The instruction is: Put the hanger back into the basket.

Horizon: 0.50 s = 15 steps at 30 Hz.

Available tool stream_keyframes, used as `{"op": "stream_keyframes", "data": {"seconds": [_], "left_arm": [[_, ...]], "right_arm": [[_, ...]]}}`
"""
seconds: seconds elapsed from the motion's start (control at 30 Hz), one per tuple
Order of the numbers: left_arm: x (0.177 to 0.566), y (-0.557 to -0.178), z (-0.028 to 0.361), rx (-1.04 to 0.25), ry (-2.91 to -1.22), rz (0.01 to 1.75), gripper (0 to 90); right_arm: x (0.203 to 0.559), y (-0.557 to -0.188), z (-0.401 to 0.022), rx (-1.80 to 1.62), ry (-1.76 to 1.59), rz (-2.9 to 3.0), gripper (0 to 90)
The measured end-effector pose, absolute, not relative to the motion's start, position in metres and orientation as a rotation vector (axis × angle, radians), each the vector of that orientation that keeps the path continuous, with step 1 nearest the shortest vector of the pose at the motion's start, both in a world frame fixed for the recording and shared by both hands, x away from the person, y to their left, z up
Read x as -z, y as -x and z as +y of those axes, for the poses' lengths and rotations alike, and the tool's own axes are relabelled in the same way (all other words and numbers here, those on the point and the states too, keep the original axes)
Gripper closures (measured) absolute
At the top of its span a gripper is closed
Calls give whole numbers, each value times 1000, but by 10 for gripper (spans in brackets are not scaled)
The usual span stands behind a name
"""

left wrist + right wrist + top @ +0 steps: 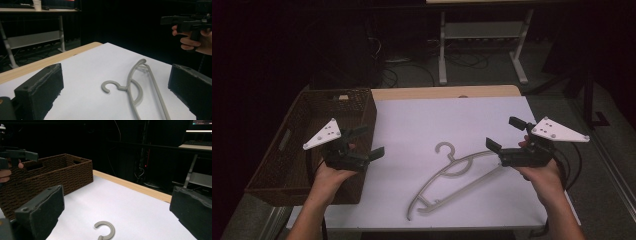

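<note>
Two forearms are seen coming in nearest the high camera, each hand carrying a hand-held gripper above the tabletop [422, 120]. Between them, a grey plastic hanger [452, 175] lies flat on the white sheet that covers most of the tabletop; a strip of bare light wood is left showing along the far edge beyond the hanger. The room around is dark, with a pale-legged desk frame [482, 45] and loose cables on the floor well beyond the hanger. A brown woven basket [357, 107] stands on the tabletop left of the hanger, well apart from it; a small pale object [343, 97] is seen by its far wall, too small to make out, and the rest of its inside is in shadow. The left hand-held gripper [366, 141] is held over the basket's near right corner, left of the hanger, its jaws spread wide with nothing between them. The right hand-held gripper [504, 134] is held just right of the hanger's upper arm, clear of it, its jaws likewise wide apart and gripping nothing. From the left gripper view the hanger [135, 85] is seen lying between the two black jaws on the white sheet, untouched; from the right gripper view its hook [106, 230] lies low between the jaws, with the basket [50, 175] left of the hook.
</note>
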State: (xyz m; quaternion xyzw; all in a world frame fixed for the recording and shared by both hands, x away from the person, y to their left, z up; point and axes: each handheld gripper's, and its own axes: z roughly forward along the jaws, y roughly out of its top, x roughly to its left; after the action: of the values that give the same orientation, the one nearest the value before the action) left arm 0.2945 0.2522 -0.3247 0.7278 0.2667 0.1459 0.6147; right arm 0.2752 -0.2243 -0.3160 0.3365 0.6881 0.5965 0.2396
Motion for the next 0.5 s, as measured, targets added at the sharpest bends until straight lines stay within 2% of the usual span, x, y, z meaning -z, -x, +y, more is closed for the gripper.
{"op": "stream_keyframes", "data": {"seconds": [0.5], "left_arm": [[317,-286,225,-300,-1745,584,0]], "right_arm": [[321,-276,-221,-1570,-938,1942,0]]}}
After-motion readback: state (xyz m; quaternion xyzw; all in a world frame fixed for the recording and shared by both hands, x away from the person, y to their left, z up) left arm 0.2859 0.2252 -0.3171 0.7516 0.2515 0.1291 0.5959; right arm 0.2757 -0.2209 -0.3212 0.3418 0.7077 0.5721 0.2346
